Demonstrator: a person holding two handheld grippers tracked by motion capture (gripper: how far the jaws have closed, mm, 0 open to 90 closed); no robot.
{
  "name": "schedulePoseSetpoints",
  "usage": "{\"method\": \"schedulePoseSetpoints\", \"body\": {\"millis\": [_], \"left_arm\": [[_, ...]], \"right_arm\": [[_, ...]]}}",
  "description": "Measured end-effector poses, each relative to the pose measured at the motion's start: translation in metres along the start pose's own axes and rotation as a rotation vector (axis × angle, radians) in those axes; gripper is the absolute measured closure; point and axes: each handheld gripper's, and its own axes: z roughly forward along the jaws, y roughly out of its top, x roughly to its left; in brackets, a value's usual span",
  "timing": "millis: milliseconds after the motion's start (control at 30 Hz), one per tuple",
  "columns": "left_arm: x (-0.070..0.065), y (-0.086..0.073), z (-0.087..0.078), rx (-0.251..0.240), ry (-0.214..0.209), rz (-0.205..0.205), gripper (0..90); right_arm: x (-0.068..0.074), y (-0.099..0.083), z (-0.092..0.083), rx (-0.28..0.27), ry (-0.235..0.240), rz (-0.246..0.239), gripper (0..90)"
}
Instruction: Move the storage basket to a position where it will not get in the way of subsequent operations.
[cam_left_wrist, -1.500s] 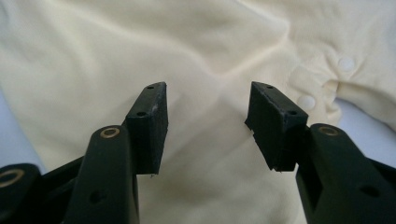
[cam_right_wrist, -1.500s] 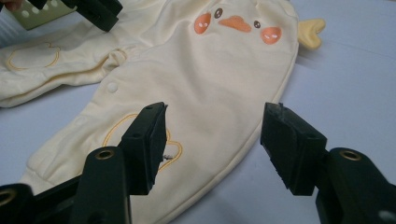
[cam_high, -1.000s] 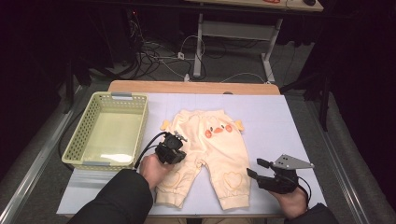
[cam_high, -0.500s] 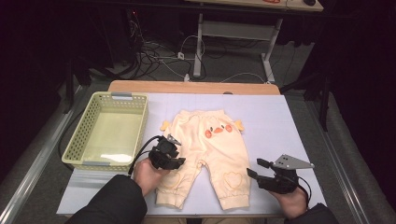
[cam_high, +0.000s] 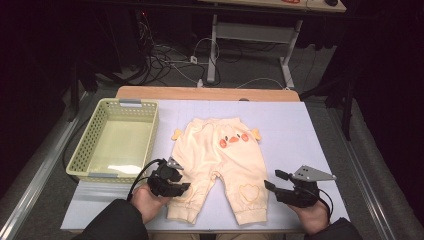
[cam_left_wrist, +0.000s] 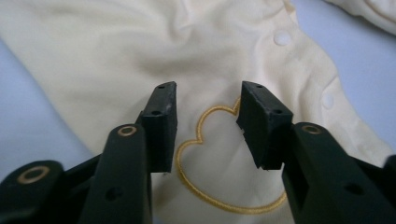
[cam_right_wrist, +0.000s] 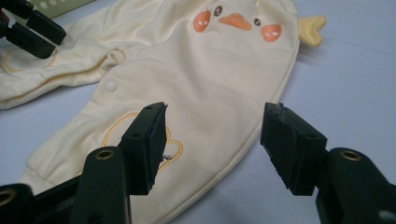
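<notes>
Cream baby trousers (cam_high: 215, 155) with an orange duck face (cam_right_wrist: 233, 21) lie flat in the middle of the table. My left gripper (cam_high: 183, 187) hovers over the left leg near its cuff. Its jaws have just been opening from shut, then closing a little. In the left gripper view the left gripper (cam_left_wrist: 208, 126) stands open above a stitched heart (cam_left_wrist: 187, 154), with no fabric pinched. My right gripper (cam_high: 271, 181) rests just right of the right leg. In the right gripper view the right gripper (cam_right_wrist: 215, 140) is open over that leg's outer edge.
A pale yellow-green mesh basket (cam_high: 150, 127) stands at the table's left, close to the trousers. The light blue table top (cam_high: 300, 130) shows bare to the right of the trousers. Beyond the far edge lie cables on a dark floor.
My left gripper has drawn back toward the near edge, down the left trouser leg, and its jaws have come apart. The right gripper has stayed where it was.
</notes>
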Motion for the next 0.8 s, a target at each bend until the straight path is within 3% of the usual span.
{"method": "schedulePoseSetpoints", "body": {"millis": [267,533,800], "left_arm": [[-0.004,0.0,0.001,0.01,0.003,0.031,82.3],[-0.005,-0.004,-0.006,0.014,-0.005,0.038,84.1],[-0.008,-0.014,-0.015,-0.03,-0.023,0.028,83.7]], "right_arm": [[0.0,0.0,0.0,0.001,-0.001,0.0,41.4],[0.0,0.0,0.0,-0.003,0.0,-0.001,41.4],[0.002,0.001,0.001,0.002,0.002,-0.005,42.3]]}}
